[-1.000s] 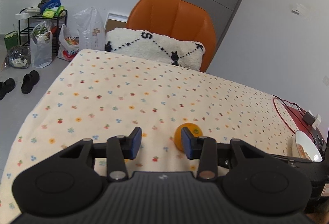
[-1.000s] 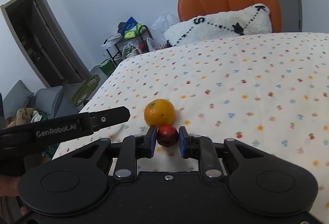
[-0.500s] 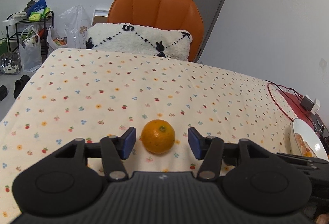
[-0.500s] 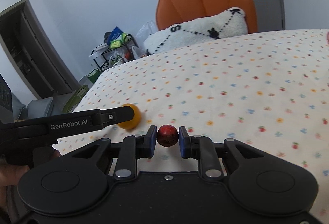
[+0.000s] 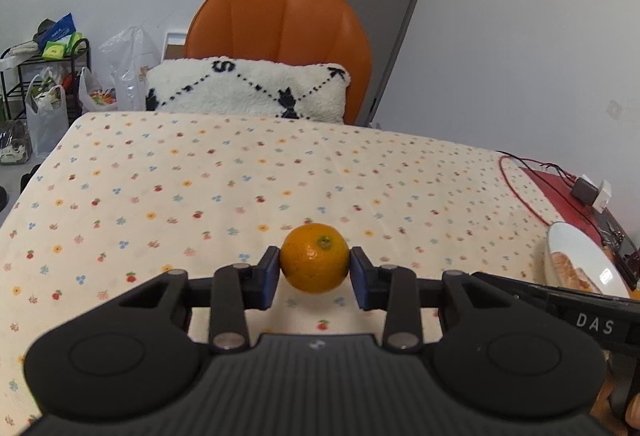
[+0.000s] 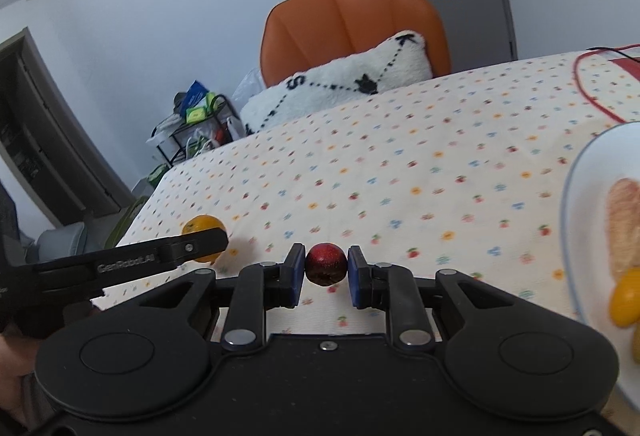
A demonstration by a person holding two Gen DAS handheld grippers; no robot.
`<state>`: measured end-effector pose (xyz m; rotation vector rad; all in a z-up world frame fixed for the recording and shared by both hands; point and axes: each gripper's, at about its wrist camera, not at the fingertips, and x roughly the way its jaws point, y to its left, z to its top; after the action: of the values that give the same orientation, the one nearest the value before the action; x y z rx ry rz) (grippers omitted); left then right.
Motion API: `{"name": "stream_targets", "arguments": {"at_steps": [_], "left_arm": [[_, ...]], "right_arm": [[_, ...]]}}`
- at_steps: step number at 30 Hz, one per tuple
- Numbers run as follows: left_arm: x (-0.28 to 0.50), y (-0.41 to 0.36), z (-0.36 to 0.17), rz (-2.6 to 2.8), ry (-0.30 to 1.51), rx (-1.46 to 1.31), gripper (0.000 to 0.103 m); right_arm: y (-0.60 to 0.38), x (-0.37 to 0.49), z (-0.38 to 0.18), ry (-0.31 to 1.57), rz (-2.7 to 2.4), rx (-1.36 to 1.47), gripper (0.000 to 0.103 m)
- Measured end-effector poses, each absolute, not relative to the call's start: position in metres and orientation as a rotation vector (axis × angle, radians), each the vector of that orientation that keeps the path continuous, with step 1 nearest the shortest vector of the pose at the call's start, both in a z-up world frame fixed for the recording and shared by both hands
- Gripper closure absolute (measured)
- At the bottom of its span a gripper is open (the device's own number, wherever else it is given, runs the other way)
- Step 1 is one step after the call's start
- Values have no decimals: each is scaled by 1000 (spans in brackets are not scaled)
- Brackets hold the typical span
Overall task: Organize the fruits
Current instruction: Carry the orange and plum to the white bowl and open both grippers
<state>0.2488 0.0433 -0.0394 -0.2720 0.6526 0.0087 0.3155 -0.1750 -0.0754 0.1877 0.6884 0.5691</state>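
Now the left tongs [image 5: 315, 270] are clamped on a round orange [image 5: 314, 257], its blue pads pressed against both sides; the fruit's dimpled skin shows a small green stem scar turned up and toward the camera. It sits near the middle of the bench [image 5: 240, 176], toward the near edge, and whether it touches the cloth I cannot tell. The right tongs [image 6: 326, 268] are closed on a small dark red fruit [image 6: 326, 263], glossy and roundish, with a dark dimple on its underside, near the bench's near edge. From the right wrist view the orange [image 6: 199, 225] lies to the left of the red fruit, partly hidden behind the left tongs' black finger.

A soft cream cloth printed with tiny flowers and cherries covers the bench. At the right edge stands a white plate [image 6: 576, 172] carrying a pale pink wedge and small yellow fruits. A red cable [image 5: 516, 192] loops over the far right corner beside a black adapter [image 5: 585, 191]. Beyond the far edge stands an orange padded chair [image 5: 280, 24] bearing a fluffy white cushion [image 5: 248, 88] with black stitched marks.
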Motion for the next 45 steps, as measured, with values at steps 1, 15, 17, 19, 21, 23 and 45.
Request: {"name": "stream_targets", "arguments": {"at_steps": [1, 15, 17, 19, 21, 23, 45], "left_arm": [[248, 40, -37, 3, 648, -270, 68], [246, -22, -20, -97, 624, -230, 68], [246, -32, -19, -112, 623, -223, 68], [245, -41, -17, -125, 617, -215, 68], [244, -50, -15, -137, 613, -208, 68], [243, -59, -13, -150, 610, -202, 68], [252, -162, -9, -272, 614, -118, 68]], "right_arm": [[-179, 315, -74, 684, 567, 191, 82], [-241, 301, -54, 624, 488, 236, 82], [-250, 298, -53, 617, 474, 243, 82], [-259, 296, -51, 610, 462, 250, 82], [-268, 294, -50, 605, 451, 257, 82], [-277, 291, -49, 598, 440, 264, 82], [-384, 282, -59, 553, 311, 370, 82]]}}
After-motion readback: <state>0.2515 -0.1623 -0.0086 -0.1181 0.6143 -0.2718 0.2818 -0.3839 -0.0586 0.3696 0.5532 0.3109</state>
